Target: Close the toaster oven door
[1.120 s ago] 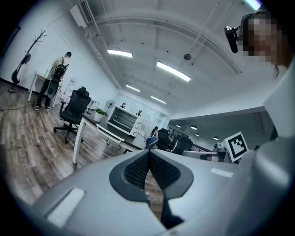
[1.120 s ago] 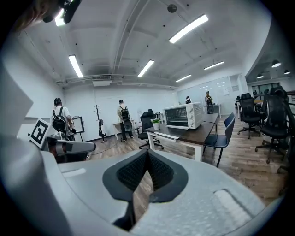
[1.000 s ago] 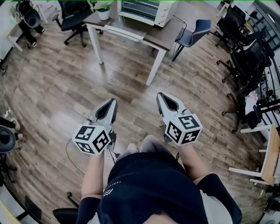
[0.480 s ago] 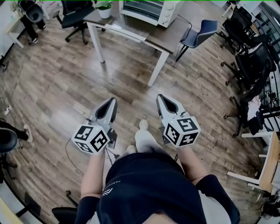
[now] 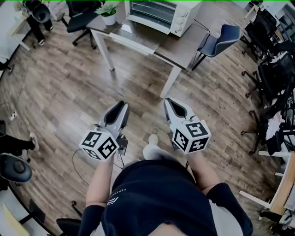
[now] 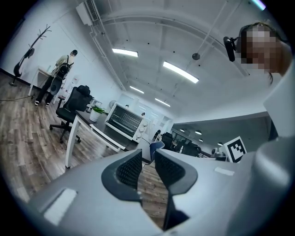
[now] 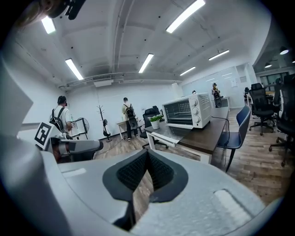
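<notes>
Step in hand: approach, no contact yet. The oven [image 5: 161, 14] sits on the table [image 5: 177, 46] at the far side of the floor [image 5: 138, 87], well apart from both tools. Its door [image 5: 133, 40] lies swung down, about level, reaching toward the table's near edge. Left gripper [image 5: 122, 104]: jaws opening, a clear gap between the pads, nothing in it. Right gripper [image 5: 169, 100]: jaws clenched together, empty. Both are held low in front of the person, pointing toward the table. Judged next move: walk up to the table, bring one gripper under the door's free edge and swing it up until it seats against the oven front; a push should do, no grasp needed. The head view alone shows the stretch of bare floor to cross and both grippers side by side. The right gripper view alone gives the oven front-on, with the knobs [image 7: 197, 110] and the door seen nearly edge-on; the left gripper view alone shows the gap between its own pads.
</notes>
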